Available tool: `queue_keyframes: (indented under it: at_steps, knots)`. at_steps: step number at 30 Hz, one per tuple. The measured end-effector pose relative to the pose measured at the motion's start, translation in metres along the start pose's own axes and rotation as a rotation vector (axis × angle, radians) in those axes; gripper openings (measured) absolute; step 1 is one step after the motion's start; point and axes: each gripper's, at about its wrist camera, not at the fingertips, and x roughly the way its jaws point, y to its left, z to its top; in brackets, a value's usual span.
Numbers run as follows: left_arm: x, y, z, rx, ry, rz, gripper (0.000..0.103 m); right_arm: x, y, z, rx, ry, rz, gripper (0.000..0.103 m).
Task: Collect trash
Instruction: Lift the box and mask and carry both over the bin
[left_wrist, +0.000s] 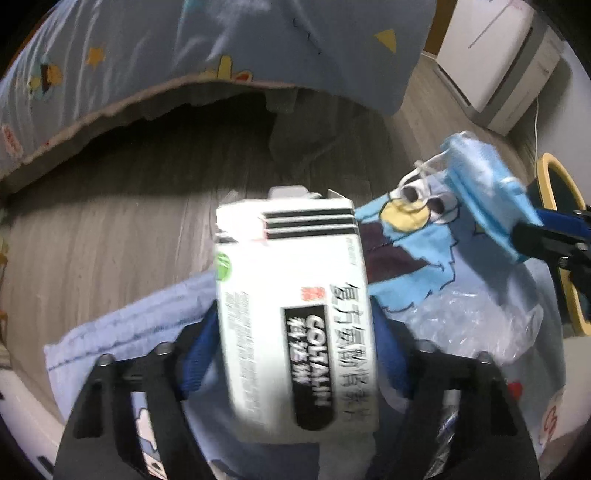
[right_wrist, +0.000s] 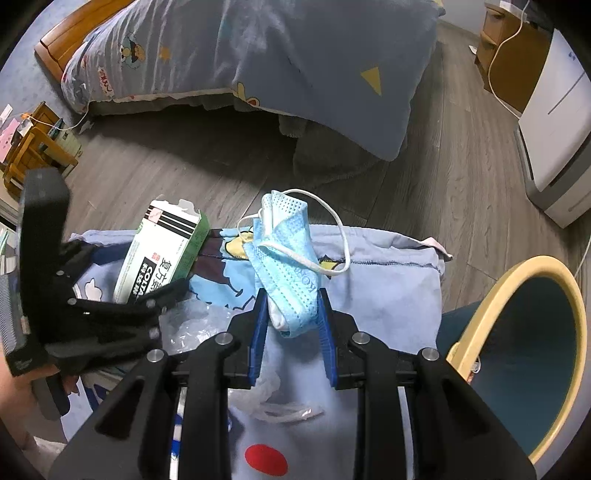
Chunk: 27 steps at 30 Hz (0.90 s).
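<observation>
Above the blue bedding (right_wrist: 388, 291), left claw (left_wrist: 295, 332) gripping medicine box (left_wrist: 291, 314), right claw (right_wrist: 293, 317) gripping face mask (right_wrist: 284, 254)

White medicine box (left_wrist: 295, 314), torn open at top, clamped upright in my left gripper (left_wrist: 295, 332). Crumpled blue face mask (right_wrist: 291, 266), ear loops dangling, pinched in my right gripper (right_wrist: 291, 314).

Grey wood floor (right_wrist: 436, 177) throughout; bed with blue cartoon-print duvet (right_wrist: 258, 55) at 12 o'clock, white appliance (right_wrist: 554, 140) at 2 o'clock, wooden nightstand (right_wrist: 506, 48) with white cable at 1 o'clock, small wooden stool (right_wrist: 37, 155) at 9 o'clock.
</observation>
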Motion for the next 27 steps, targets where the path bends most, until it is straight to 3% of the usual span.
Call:
queue_keyframes:
  at_steps: [4,13,27]
  knots:
    - [-0.013,0.002,-0.005,0.002,-0.039,0.017,0.072,-0.014,0.0,-0.006,-0.002,-0.021,-0.008,0.025]
    - [-0.079,-0.009,-0.013,0.018,-0.211,0.052,0.072,-0.053,-0.002,-0.017,0.016,-0.095,-0.013,0.025]
    - [-0.124,-0.067,-0.027,0.09,-0.302,0.002,0.072,-0.098,-0.018,-0.044,0.045,-0.134,-0.01,0.025]
